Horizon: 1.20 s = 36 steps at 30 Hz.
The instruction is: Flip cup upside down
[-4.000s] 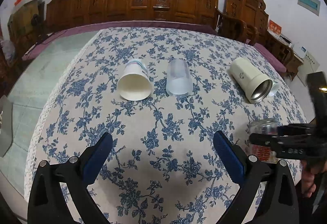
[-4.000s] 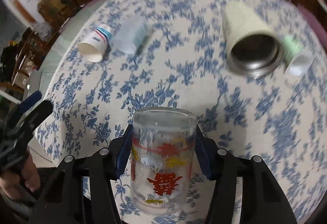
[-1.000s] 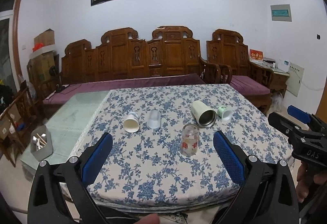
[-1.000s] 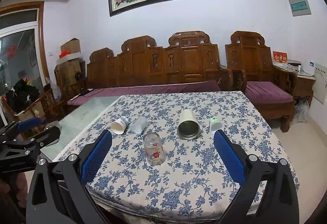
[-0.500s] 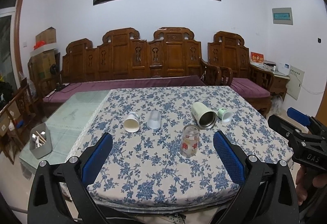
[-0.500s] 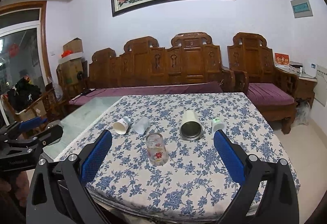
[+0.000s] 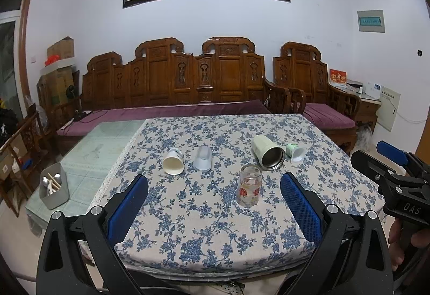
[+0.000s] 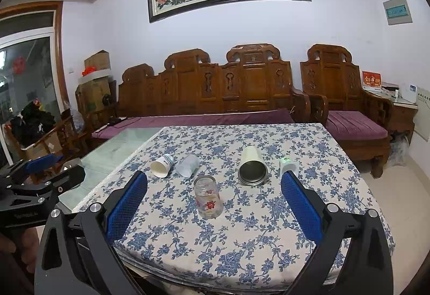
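Observation:
A clear glass cup with red and yellow print (image 7: 249,185) stands upside down on the blue-flowered tablecloth (image 7: 215,227); it also shows in the right wrist view (image 8: 208,197). My left gripper (image 7: 213,201) is open and empty, held back from the table's near edge. My right gripper (image 8: 213,199) is open and empty too, well short of the cup. Each gripper shows at the edge of the other's view.
Behind the glass lie a white paper cup (image 7: 174,161), a frosted plastic cup (image 7: 203,158), a cream steel tumbler (image 7: 268,152) and a small green-white cup (image 7: 295,152), all on their sides. A grey utensil holder (image 7: 53,189) stands on the glass tabletop at left. A wooden bench is behind.
Four seconds ago my right gripper was shut on the glass cup, upside down on the cloth. It has let go, and both grippers have pulled far back from the table.

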Available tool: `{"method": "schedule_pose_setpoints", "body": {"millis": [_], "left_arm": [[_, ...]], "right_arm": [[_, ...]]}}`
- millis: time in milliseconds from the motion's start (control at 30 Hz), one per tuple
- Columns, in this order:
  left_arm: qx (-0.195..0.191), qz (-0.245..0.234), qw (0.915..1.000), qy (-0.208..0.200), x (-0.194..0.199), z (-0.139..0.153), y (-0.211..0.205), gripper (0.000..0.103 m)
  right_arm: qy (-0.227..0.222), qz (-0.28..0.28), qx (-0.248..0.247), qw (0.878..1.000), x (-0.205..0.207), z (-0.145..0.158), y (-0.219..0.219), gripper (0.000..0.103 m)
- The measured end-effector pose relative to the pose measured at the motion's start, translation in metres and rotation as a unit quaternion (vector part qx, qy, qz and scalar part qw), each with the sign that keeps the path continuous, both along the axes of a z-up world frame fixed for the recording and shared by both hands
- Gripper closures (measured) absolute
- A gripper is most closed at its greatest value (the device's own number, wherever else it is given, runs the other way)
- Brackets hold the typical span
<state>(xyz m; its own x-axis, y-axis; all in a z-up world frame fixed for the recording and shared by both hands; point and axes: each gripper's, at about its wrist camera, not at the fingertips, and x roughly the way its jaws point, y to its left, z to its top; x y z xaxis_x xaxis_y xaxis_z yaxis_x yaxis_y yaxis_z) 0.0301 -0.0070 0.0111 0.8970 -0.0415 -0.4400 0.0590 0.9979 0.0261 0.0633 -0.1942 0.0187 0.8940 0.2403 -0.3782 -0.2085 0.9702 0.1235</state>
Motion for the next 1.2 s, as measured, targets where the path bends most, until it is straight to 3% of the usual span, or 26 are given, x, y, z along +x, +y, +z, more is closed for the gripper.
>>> {"method": "schedule_pose_setpoints", "body": {"millis": [1200], "left_arm": [[-0.001,0.004,1.0000,-0.005,-0.0020,0.0056,0.0006,0.008]], "right_arm": [[-0.002,0.002,-0.002,1.000,-0.0020,0.0011,0.0042,0.003]]}}
